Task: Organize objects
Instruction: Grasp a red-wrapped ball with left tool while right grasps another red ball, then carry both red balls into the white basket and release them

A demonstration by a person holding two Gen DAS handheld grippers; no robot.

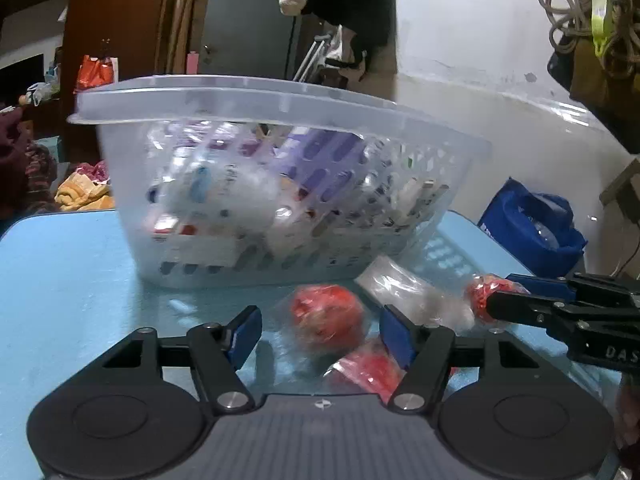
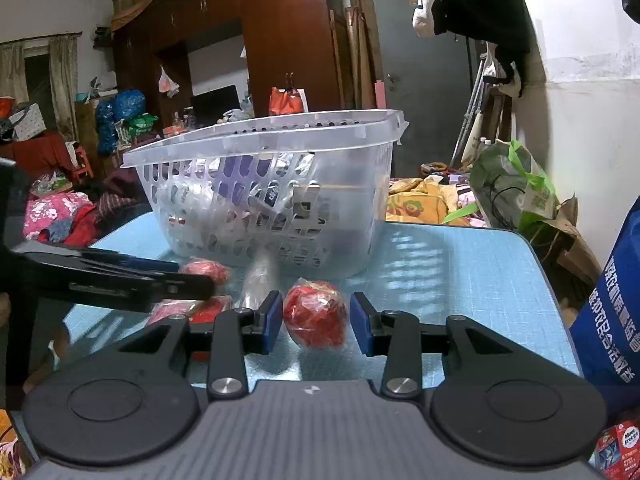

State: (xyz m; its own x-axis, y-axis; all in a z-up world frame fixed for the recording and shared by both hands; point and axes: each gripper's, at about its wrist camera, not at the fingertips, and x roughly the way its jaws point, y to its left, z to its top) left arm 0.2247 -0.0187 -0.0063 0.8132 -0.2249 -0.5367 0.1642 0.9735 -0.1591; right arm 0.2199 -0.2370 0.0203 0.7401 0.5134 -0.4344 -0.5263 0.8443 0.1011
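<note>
Inside, basket (image 1: 280, 200) contents blur behind perforated walls.

Each gripper is built from black linkage arms pinned with silver screws, ending in blue pads, as seen on the left gripper (image 1: 320, 334) and the right gripper (image 2: 316, 322). Nearest the grey ribbed body, two round black discs are set. White lettering is printed on one black finger.
</note>
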